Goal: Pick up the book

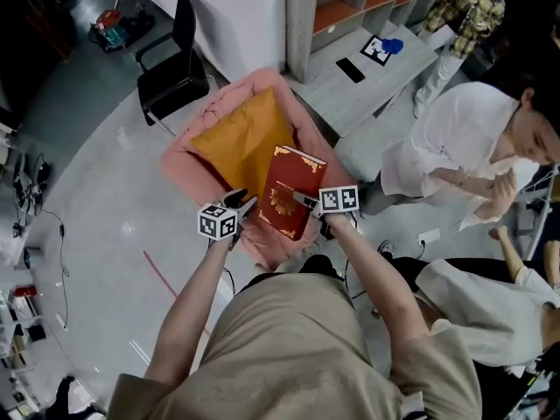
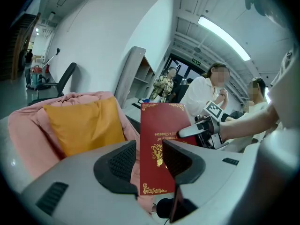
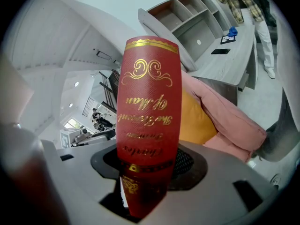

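Note:
A red book [image 1: 287, 191] with gold ornament is held upright in the air over a pink beanbag [image 1: 186, 166]. My right gripper [image 1: 306, 201] is shut on its spine side; in the right gripper view the spine [image 3: 149, 107] rises from between the jaws of the right gripper [image 3: 147, 165]. My left gripper [image 1: 245, 203] sits just off the book's left edge. In the left gripper view its jaws [image 2: 149, 151] stand apart, and the red cover [image 2: 161, 125] shows through the gap just beyond them. No pad is seen pressing on it.
An orange cushion [image 1: 241, 138] lies on the beanbag. A black chair [image 1: 171, 73] stands behind it to the left. A grey desk [image 1: 385, 81] with a shelf unit [image 1: 350, 7] is behind on the right. Several people [image 1: 455, 156] are close on the right.

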Demonstrator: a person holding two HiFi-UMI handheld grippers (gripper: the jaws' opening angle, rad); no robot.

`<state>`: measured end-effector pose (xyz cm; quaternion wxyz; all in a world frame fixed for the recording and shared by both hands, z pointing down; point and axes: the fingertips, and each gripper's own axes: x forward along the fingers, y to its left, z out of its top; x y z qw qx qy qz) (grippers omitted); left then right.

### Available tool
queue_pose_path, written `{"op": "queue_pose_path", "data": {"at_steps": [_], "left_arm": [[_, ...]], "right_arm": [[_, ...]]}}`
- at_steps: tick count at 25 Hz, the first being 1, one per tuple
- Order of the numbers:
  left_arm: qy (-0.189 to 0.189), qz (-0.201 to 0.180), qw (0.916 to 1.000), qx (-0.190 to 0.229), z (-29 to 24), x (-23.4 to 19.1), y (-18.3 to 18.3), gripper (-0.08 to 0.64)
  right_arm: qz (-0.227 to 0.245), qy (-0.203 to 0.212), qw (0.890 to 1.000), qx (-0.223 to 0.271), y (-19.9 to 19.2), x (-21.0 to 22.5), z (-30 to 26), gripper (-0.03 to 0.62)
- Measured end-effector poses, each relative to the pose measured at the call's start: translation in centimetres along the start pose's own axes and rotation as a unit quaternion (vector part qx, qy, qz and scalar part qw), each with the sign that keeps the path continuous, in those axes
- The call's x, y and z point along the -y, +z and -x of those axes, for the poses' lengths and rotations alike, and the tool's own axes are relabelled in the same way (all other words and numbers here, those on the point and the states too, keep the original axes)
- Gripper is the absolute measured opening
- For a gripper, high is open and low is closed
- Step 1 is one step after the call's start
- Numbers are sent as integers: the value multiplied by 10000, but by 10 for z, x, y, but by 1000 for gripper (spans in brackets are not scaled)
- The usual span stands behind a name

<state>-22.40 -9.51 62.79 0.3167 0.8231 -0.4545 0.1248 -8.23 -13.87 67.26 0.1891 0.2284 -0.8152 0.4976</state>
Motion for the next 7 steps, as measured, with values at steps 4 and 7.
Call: {"op": "queue_pose_path", "data": {"at_steps": [4, 7], "left_arm": [[-22, 10, 10000, -21, -8, 2, 0, 164], [-51, 25, 10000, -40, -10, 4, -1, 164]], "right_arm": [[-31, -16, 10000, 13, 2, 8, 0, 235], [-121, -47, 9999, 22, 0, 14, 0, 235]]}}
